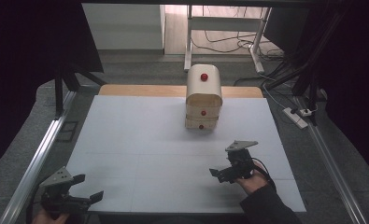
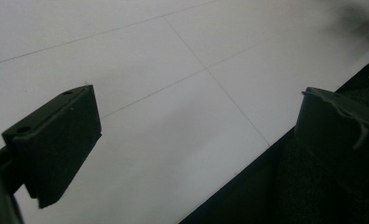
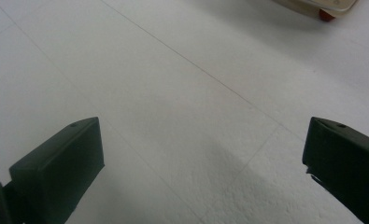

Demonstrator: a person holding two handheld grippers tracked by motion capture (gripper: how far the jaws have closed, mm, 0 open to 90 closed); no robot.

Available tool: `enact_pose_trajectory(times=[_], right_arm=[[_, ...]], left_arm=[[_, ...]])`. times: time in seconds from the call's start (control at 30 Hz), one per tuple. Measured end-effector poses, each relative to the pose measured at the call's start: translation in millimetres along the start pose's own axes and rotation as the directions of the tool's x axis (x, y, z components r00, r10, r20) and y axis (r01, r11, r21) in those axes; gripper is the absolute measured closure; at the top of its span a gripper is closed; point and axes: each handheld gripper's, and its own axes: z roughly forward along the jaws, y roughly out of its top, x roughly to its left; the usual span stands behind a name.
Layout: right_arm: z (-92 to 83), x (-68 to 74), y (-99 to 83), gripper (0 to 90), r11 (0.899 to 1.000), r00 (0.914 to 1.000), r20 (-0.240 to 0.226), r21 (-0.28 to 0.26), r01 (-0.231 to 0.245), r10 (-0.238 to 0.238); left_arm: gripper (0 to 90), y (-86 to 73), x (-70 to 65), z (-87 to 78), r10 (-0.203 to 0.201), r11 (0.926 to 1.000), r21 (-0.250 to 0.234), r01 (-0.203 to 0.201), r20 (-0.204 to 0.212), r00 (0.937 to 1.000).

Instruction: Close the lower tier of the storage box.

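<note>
Left gripper (image 1: pixel 86 186) at table's (image 1: pixel 140 140) near-left corner, jaws wide apart, empty, right gripper (image 1: pixel 225 170) near-right, jaws wide, empty, well short of drawer box (image 1: pixel 203 95) with red knobs.

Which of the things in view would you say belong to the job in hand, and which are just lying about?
Belonging to the job:
- cream drawer cabinet with red knobs, on the white table
- right claw, open, the nearer to the cabinet
- left claw, open, at the table's near corner

Just lying about:
- power strip on the floor
- white frame behind the table
</note>
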Motion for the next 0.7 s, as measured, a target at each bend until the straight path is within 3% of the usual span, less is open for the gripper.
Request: enact_pose_trajectory(times=[0.7], right_arm=[[-23.4,-0.8,-14.2,0.0,1.0,0.9993,0.026,-0.005,-0.025,0.025]], left_arm=[[0.7,0.0,-0.3,0.0,-0.001,1.0,0.0,0.001,-0.002,1.0]])
